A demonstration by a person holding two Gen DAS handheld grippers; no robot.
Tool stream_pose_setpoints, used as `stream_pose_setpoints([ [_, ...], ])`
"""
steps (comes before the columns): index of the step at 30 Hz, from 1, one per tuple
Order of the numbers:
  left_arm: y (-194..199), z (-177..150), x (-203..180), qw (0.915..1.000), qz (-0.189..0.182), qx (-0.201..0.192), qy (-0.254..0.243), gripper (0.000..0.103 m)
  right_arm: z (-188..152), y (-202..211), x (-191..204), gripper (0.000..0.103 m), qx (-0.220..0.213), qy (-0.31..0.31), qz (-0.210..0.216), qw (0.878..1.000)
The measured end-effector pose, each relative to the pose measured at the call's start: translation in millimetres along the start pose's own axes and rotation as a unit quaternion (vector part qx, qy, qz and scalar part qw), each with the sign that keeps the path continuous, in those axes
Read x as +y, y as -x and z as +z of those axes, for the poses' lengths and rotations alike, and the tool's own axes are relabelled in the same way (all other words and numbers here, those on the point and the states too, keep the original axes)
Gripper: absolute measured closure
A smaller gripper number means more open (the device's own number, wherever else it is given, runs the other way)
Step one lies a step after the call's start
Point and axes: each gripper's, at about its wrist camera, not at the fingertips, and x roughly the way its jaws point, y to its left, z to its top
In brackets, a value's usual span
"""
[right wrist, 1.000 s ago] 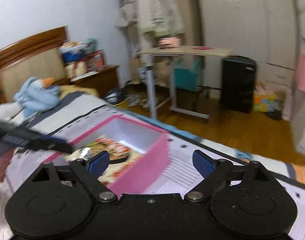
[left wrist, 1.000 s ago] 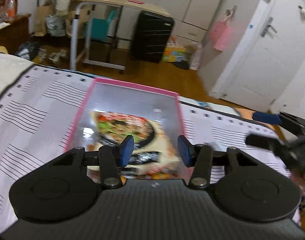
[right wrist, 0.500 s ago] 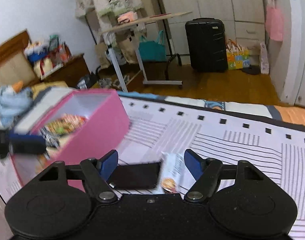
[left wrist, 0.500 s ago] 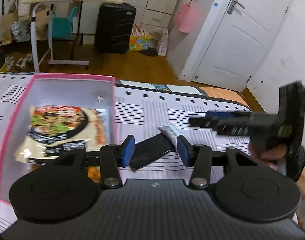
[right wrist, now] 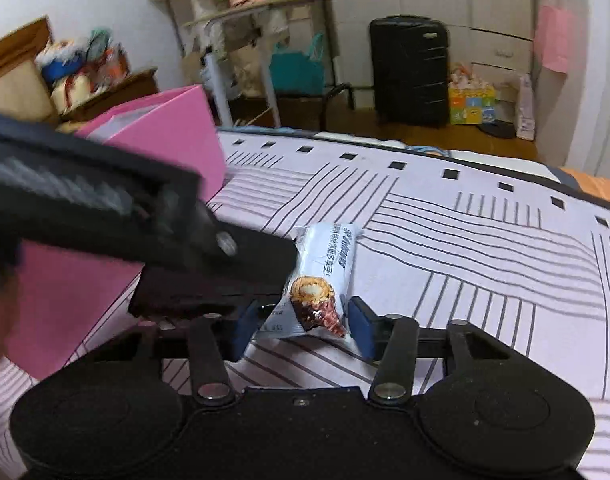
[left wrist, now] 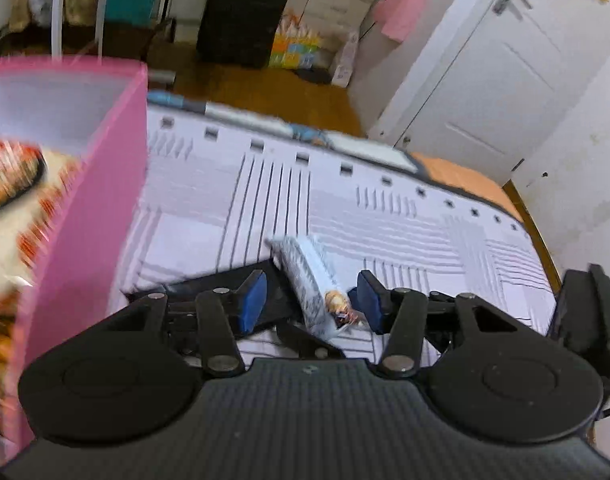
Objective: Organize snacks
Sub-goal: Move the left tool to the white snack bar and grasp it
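Note:
A pale blue-white snack bar wrapper [left wrist: 309, 276] [right wrist: 325, 276] lies on the striped bedsheet. A flat black packet [left wrist: 209, 288] lies just left of it, beside the pink box [left wrist: 101, 184] [right wrist: 173, 140]. The box holds a printed noodle packet [left wrist: 13, 184]. My left gripper [left wrist: 311, 300] is open, its fingers either side of the bar's near end. My right gripper [right wrist: 301, 326] is open too, its fingers flanking the same bar from the other side. The left gripper's body [right wrist: 105, 208] crosses the right wrist view and hides part of the black packet.
The bed's striped sheet [right wrist: 465, 240] stretches to the right and ends at a dark edge. Beyond it are wooden floor, a black suitcase [right wrist: 409, 68], a rolling desk [right wrist: 273, 4] and a white door [left wrist: 501, 64].
Both grippers have swung from the pink box to the snack bar and dropped low over it. The right gripper's fingers have closed in somewhat around the bar.

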Motion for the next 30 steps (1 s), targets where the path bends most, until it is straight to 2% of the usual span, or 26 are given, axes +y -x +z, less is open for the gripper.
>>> stream_pose_setpoints([
  [3,-17.9,-6.9,9.1,0.9994,-0.025,0.017,0.020,0.055,-3.9,4.0,-0.1,0.055,-0.008,-0.018,0.000,1.000],
  [6,-32.8,-13.4,13.1,0.9982,-0.034,0.036,0.034,0.055,-8.0,6.3,7.6,0.059,-0.010,-0.003,-0.013,1.000],
  [9,-37.8,-17.7,13.9,0.9972,-0.049,0.038,0.042,0.056,-12.5,11.4,17.3,0.061,-0.013,0.013,-0.032,0.999],
  [13,-34.1,-23.3,6.9,0.9975,-0.049,0.044,0.024,0.058,-19.2,23.2,24.5,0.062,-0.018,0.003,-0.039,0.999],
  [22,5.1,-31.4,0.5,0.9959,-0.049,0.074,0.014,0.058,-16.2,62.1,57.8,0.062,0.009,0.005,-0.039,0.999],
  [30,67.8,-39.7,-10.7,0.9969,-0.031,0.071,-0.012,0.058,-12.1,101.3,102.6,0.062,0.020,0.040,-0.047,0.998],
])
